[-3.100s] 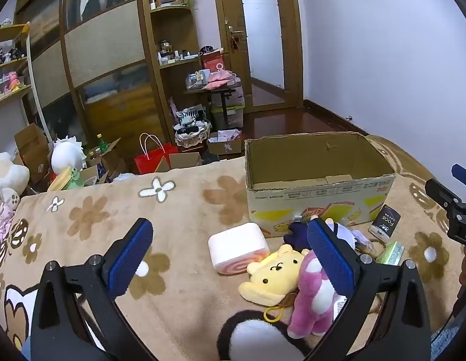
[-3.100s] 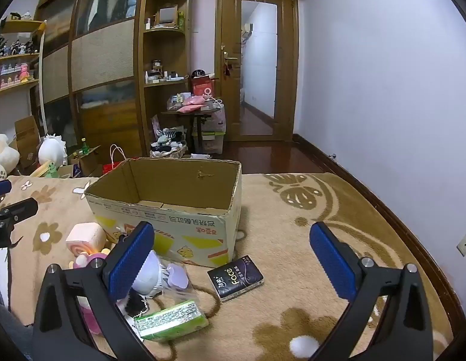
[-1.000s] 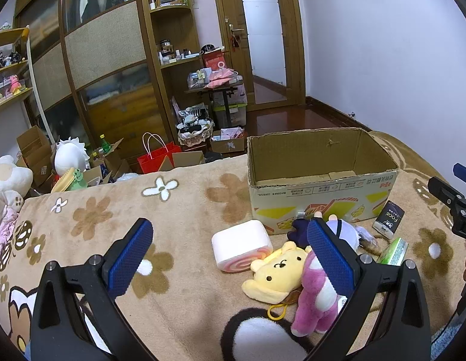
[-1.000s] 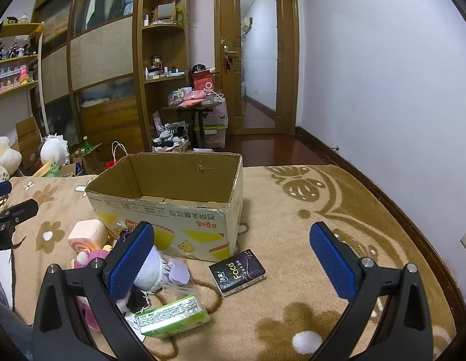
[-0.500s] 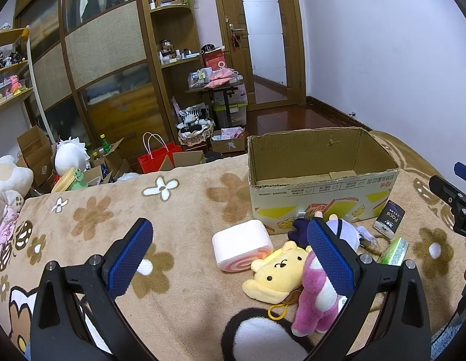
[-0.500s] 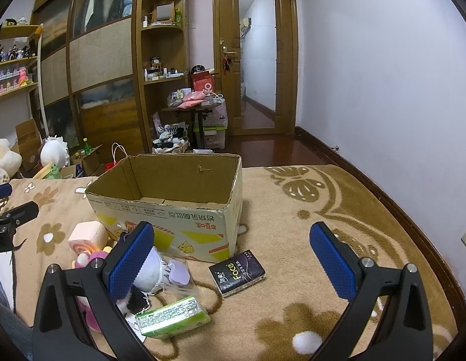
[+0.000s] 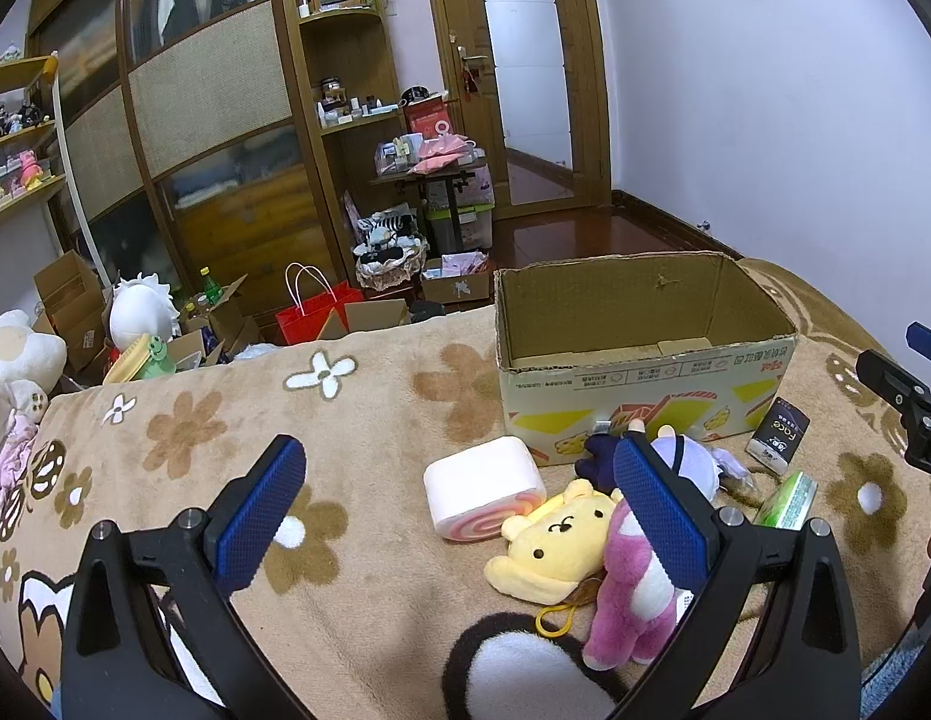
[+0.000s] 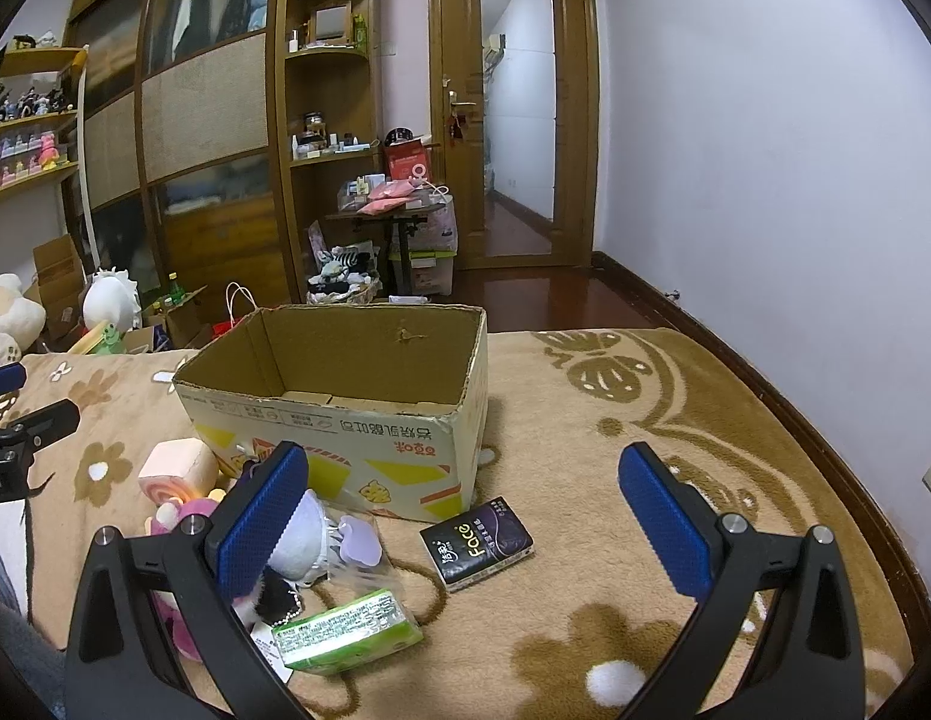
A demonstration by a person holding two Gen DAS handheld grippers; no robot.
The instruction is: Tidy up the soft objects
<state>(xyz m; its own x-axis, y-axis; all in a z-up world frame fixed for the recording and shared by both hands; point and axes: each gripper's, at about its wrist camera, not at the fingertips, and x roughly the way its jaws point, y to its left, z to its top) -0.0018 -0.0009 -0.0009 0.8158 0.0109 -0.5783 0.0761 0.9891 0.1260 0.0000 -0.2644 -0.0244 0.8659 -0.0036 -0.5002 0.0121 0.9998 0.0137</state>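
An open, empty cardboard box stands on the brown flowered blanket; it also shows in the right wrist view. In front of it lie a pink-and-white swirl-roll cushion, a yellow bear plush, a pink plush and a white-purple plush. My left gripper is open and empty, above the blanket just short of the toys. My right gripper is open and empty, above a black tissue pack and a green tissue pack.
The blanket covers a bed. Beyond its far edge the floor holds a red bag, boxes and a white plush. Wooden cabinets and a door stand behind. The wall runs along the right.
Both grippers have lifted and drawn back slightly. The toys and the box have not moved.
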